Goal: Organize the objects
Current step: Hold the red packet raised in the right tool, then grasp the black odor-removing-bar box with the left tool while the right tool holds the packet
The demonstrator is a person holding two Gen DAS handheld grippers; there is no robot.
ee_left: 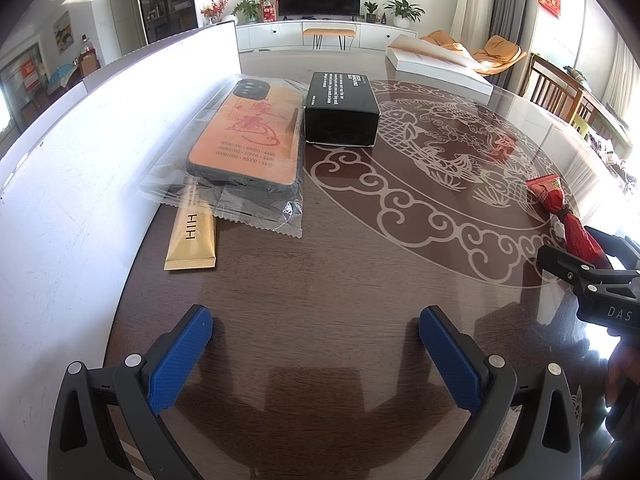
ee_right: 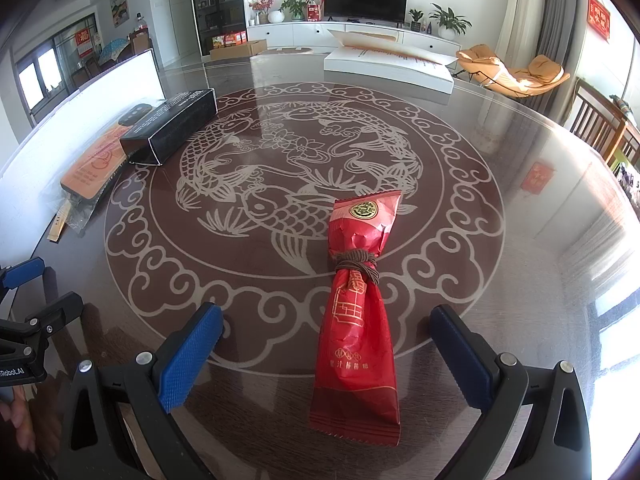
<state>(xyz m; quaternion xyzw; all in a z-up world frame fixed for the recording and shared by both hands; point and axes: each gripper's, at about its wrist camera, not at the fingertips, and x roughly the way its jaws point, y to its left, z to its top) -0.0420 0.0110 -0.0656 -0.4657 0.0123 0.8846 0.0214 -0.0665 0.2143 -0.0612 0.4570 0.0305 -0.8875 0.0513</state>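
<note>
Right wrist view: right claw (ee_right: 326,354) spread apart around a red string-tied crinkly wrapper packet (ee_right: 358,312) on the worktop (ee_right: 500,280), seemingly poised to grasp.

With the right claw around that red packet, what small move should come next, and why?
Probably close the right claw on the red packet. Its jaws stand open on either side of the packet, which lies flat on the table between them, untouched. The left claw is open over bare wood.

One red packet (ee_right: 358,312), one black box (ee_left: 342,110), one bagged phone case (ee_left: 246,136), one gold sachet (ee_left: 193,240).
</note>
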